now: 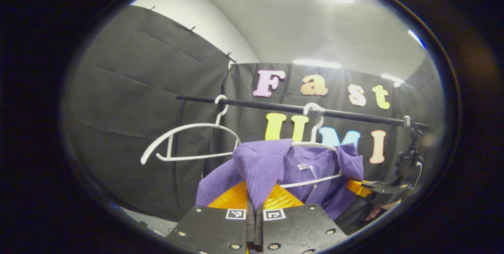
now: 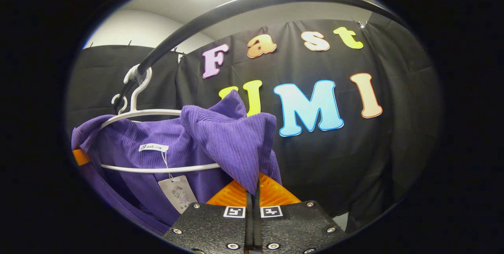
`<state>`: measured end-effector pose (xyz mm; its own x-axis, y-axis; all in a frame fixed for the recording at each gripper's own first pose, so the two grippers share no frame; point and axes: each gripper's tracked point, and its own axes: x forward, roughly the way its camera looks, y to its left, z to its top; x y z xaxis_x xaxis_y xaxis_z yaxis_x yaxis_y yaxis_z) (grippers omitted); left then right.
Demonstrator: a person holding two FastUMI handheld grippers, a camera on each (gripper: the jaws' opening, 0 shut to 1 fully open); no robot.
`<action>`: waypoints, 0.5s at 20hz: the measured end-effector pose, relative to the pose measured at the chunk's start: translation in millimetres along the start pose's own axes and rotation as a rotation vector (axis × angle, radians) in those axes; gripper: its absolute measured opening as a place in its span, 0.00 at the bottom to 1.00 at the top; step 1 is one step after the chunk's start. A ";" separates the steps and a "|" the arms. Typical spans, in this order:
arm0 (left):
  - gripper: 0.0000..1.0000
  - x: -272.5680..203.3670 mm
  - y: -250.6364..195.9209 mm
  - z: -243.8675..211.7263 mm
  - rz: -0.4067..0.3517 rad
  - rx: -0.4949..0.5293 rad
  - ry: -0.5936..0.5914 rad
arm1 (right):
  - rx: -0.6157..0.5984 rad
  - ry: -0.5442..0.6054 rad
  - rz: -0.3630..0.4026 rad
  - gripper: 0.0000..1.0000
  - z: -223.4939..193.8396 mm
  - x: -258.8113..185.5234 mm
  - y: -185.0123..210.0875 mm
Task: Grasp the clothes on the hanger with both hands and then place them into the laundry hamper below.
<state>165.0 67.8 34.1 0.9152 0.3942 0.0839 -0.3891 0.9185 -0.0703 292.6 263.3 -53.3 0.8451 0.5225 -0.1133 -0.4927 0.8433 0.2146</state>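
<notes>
Both grippers [image 1: 255, 201] [image 2: 252, 191] pinch purple garment [image 1: 307, 167] — hem cut off.

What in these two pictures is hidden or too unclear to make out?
- Lower part of the purple garment: left gripper view, covered by the left gripper shut on its shoulder.
- Lower part of the same garment: right gripper view, covered by the right gripper.
- Print on the hang tag: right gripper view, too small.
- Far end of the rail: left gripper view, cut off at the edge.
</notes>
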 end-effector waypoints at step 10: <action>0.01 -1.3 30.9 50.4 0.009 -0.022 -0.110 | -0.022 -0.132 -0.084 0.00 45.6 -15.9 -28.3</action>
<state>146.5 97.2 81.9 0.8940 0.4049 0.1921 -0.3941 0.9143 -0.0934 302.6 225.4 -13.3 0.9027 0.4304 -0.0007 -0.4225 0.8865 0.1887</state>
